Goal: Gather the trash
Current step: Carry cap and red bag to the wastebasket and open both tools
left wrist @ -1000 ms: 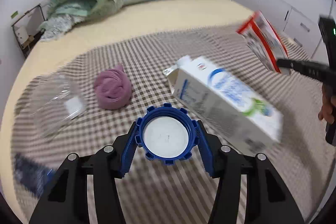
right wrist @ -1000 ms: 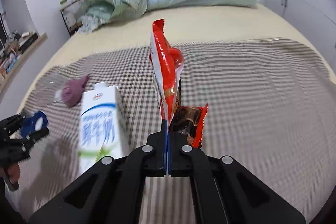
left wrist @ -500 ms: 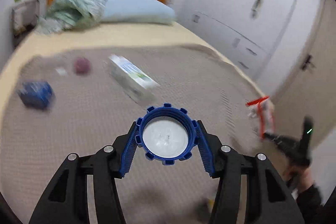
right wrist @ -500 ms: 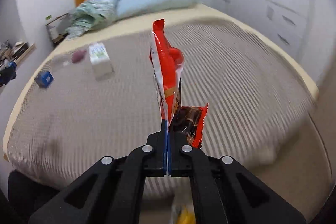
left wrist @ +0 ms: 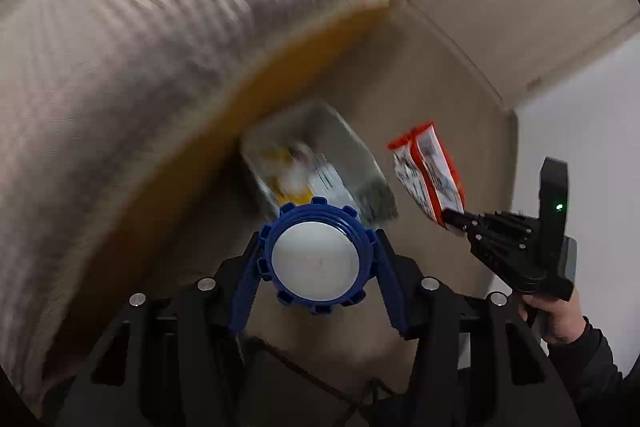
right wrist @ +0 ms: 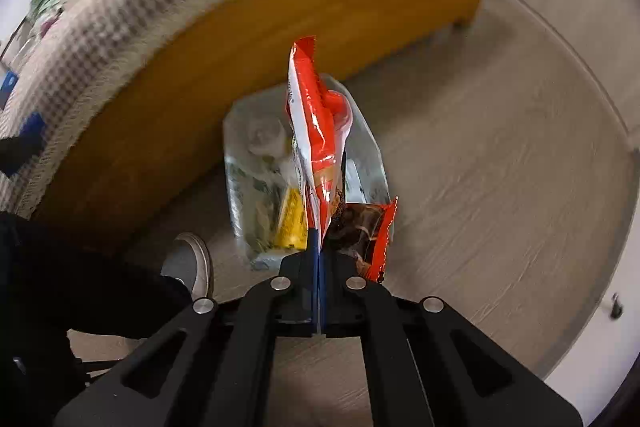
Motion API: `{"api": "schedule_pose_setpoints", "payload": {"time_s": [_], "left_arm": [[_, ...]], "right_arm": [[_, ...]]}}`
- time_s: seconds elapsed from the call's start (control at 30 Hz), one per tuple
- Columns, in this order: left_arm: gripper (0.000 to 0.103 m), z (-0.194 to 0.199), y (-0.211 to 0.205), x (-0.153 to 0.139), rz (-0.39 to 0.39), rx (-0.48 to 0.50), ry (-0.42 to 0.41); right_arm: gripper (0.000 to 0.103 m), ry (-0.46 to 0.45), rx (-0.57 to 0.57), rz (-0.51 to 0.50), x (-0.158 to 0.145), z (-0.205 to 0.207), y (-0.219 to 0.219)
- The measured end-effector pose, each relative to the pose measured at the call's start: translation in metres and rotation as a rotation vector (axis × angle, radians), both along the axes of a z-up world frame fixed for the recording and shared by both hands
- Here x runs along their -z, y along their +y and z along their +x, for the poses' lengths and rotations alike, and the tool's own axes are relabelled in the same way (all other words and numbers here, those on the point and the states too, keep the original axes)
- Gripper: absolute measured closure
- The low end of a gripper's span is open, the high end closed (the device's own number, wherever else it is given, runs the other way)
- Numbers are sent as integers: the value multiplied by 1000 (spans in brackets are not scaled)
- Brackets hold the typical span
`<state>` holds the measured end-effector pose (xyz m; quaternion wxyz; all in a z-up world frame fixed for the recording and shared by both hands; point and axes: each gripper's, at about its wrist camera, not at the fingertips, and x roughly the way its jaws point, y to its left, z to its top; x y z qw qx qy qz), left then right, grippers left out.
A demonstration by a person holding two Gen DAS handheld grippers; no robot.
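Grippers both point down at the floor beside the bed [right wrist: 168, 39]. Left gripper [left wrist: 316, 259] is clamped on a blue lid [left wrist: 316, 257], held above the near end of the bin [left wrist: 352, 147]. Right gripper [right wrist: 319, 291] is pinched tight on a red wrapper [right wrist: 316, 131], which stands up from the jaws directly over the bin [right wrist: 372, 151]. Bin sits on the floor against the bed frame, already holding yellow and white trash. Shoe [right wrist: 188, 263] just left of the bin.

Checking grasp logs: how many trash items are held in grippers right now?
2. A blue plastic lid sits in the left gripper; a red foil snack wrapper is pinched in the right gripper.
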<state>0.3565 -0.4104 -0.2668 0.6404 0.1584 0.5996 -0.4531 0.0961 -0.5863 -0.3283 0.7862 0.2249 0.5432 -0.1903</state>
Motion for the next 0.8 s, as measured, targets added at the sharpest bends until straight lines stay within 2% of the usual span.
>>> {"api": "schedule_pose_setpoints", "payload": {"time_s": [0.07, 0.17, 0.23, 0.27, 0.3, 0.37, 0.43, 0.53, 0.63, 0.77, 0.8], "left_arm": [[51, 2, -23, 32, 24, 34, 68], [51, -1, -59, 82, 139, 54, 98], [51, -3, -76, 115, 183, 64, 157], [47, -7, -82, 129, 193, 58, 189], [33, -8, -89, 146, 220, 40, 218], [30, -10, -87, 169, 266, 11, 241], [28, -10, -91, 195, 306, 35, 269], [26, -4, -83, 211, 355, -50, 284], [26, 11, -74, 207, 372, -127, 300], [26, 27, -66, 192, 357, -173, 260], [26, 30, -65, 186, 342, -183, 255]], "right_arm": [[103, 1, 12, 17, 8, -1, -5], [103, 3, 15, 26, 17, 4, -11], [103, 6, 20, 26, 23, 3, -14], [103, 8, 24, 33, 27, 1, -16], [103, 13, 31, 36, 32, 3, -18], [103, 23, 35, 40, 42, 3, -26], [103, 33, 42, 43, 55, 8, -34], [103, 60, 45, 74, 74, 26, -42], [103, 88, 9, 78, 96, 55, -47], [102, 146, -43, 29, 134, 105, -52], [87, 160, -58, 22, 144, 115, -56]]}}
